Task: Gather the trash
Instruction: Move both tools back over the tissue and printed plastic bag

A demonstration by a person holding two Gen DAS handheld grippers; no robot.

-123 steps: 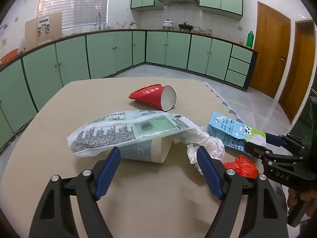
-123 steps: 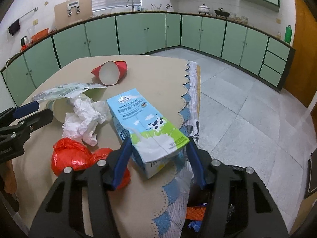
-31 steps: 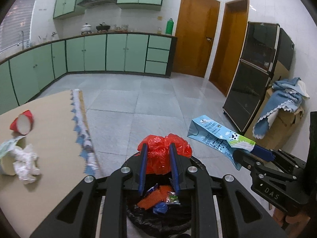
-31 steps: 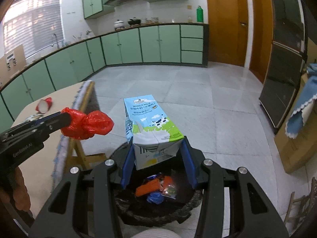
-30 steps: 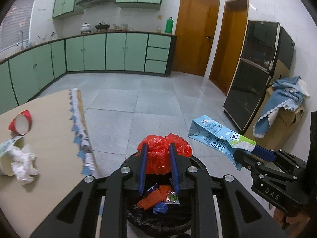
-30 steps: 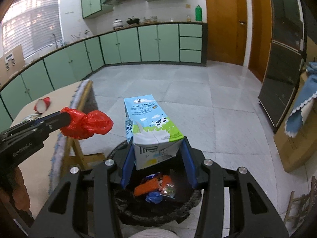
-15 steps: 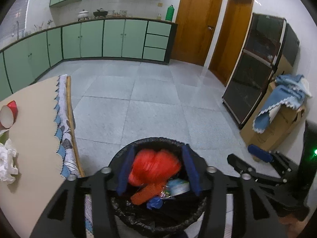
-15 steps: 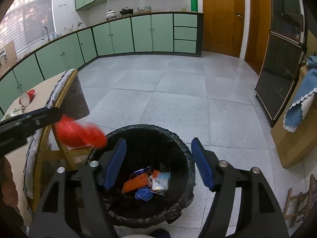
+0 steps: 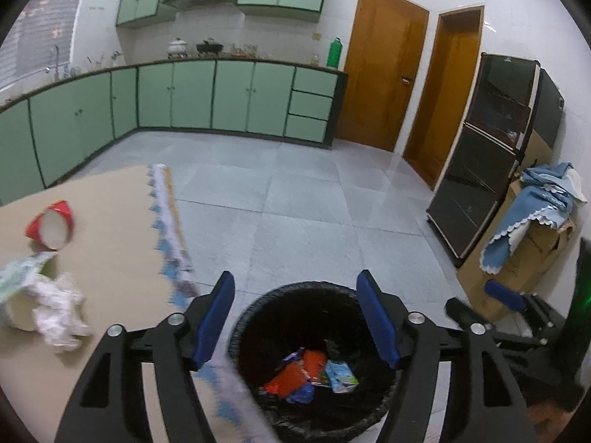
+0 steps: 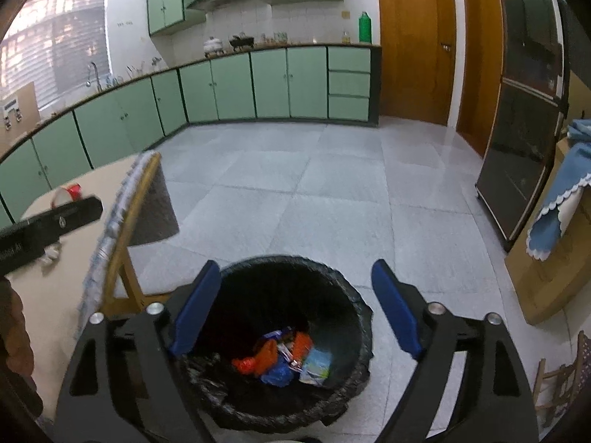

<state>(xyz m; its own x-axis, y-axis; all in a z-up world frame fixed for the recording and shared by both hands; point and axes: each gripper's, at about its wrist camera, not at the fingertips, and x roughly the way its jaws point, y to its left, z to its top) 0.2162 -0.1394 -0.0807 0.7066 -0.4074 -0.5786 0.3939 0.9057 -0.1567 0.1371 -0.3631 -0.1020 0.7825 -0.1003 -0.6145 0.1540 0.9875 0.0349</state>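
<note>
**Both tools spread over the bin, nothing between their pads**

While both tools hang above the round black bin lined with a dark plastic bag [image 10: 354, 317], their jaws are opening and hold nothing. The left tool [image 9: 295, 317] shows its blue pads far apart, with only the bin's mouth between them. The right tool [image 10: 295, 306] stands wider still, likewise with only the bin between its pads.

At the bottom of the bin lies a heap of trash: crumpled orange-red plastic [image 10: 258, 360], a small blue wrapper [image 10: 275, 374] and a pale blue-and-green carton piece [image 10: 316, 365], all lying close together.

To the left, the tan-topped bench with a blue-and-white scalloped cloth edge [image 9: 110, 229] carries more litter. A red paper cup with a white inside [image 9: 51, 223] lies on its side well back. Nearer, a crumpled white tissue [image 9: 59, 310] sits against a printed plastic pouch [image 9: 14, 280] at the frame's edge.
</note>
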